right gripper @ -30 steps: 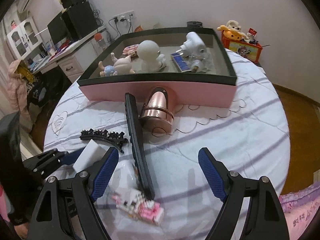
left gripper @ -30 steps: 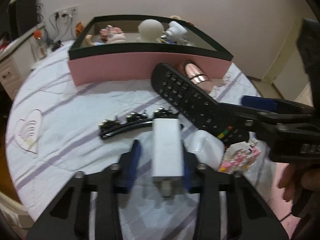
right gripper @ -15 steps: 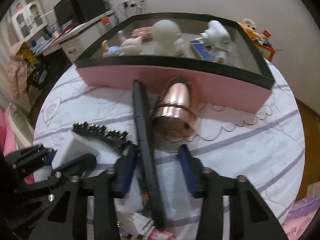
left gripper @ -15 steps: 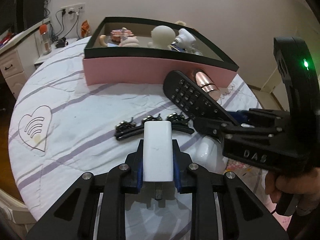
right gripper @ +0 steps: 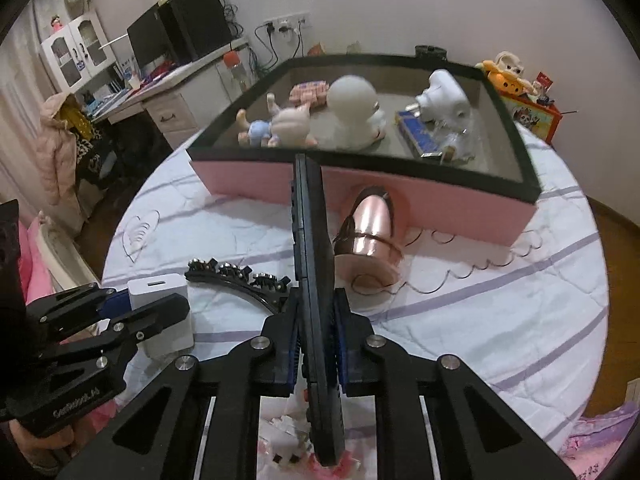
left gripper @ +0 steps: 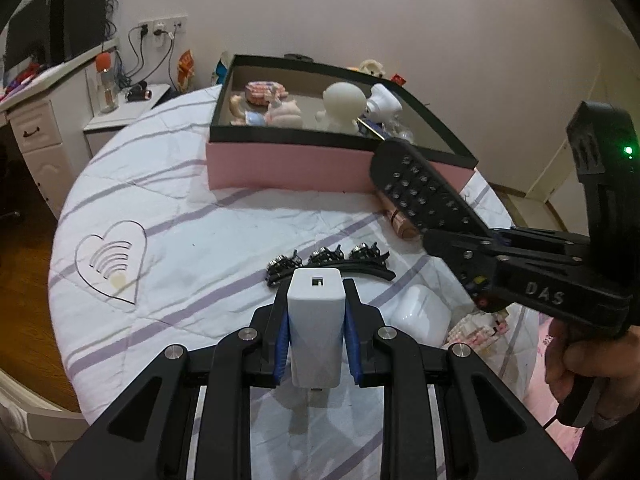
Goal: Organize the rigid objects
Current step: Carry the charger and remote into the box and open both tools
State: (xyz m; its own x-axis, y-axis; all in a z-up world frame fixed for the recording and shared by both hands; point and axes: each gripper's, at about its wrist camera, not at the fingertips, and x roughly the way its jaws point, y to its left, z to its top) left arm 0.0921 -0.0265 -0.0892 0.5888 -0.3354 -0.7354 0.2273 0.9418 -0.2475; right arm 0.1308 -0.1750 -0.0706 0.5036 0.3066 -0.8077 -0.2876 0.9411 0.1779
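- since a second ago the right gripper [right gripper: 316, 344] has snapped its jaws closed on the black remote [right gripper: 310, 240], now tilted up off the quilt.
- left gripper [left gripper: 316, 336], near side of the pink box [left gripper: 280, 168], clamps the white charger [left gripper: 316, 320], lifted clear of the hair clip [left gripper: 332, 264].
- remote held edge-on near its tail, its tip reaching the box's front wall.
- risk, i'd say: that long remote could pivot in the pads, clip the box rim or knock the rose-gold cup [right gripper: 370, 240] beside it.
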